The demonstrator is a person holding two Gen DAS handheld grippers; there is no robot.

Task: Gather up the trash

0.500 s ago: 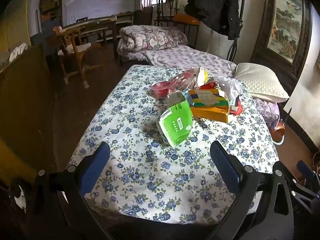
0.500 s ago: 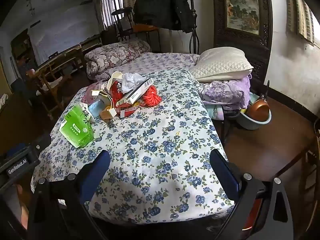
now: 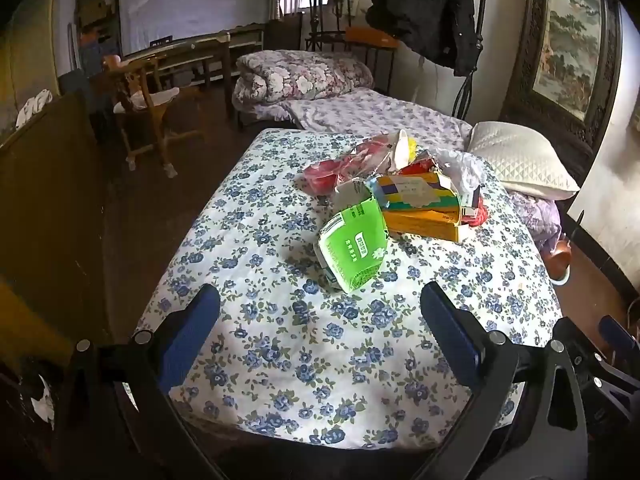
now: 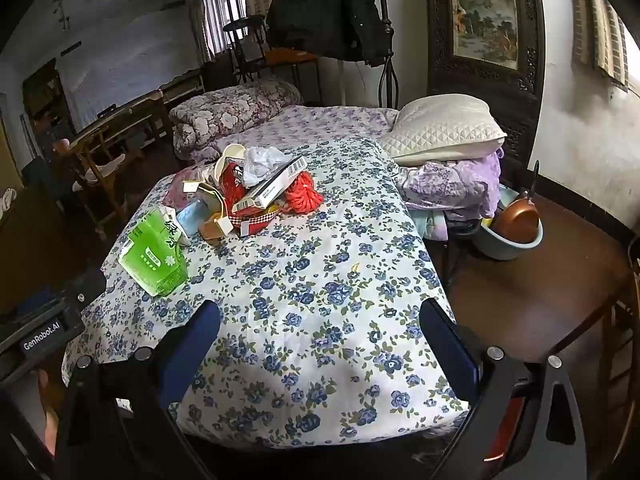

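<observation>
Meanwhile, both tools hang over the near edge of the bed [image 3: 280, 360], each spread wide and grasping nothing. The left tool [image 3: 320, 320] faces a green package [image 3: 354, 250] lying near the middle of the blue-flowered cover, apart from its fingertips. Just beyond the package, touching it, sits a heap of trash [image 3: 416, 192]: an orange box, a colourful carton, red wrappers and crumpled plastic. The right tool [image 4: 320, 324] looks over bare cover, with the green package [image 4: 154, 258] to its far left and the heap [image 4: 260, 188] farther off. A white pillow [image 4: 448, 128] lies at the far right.
</observation>
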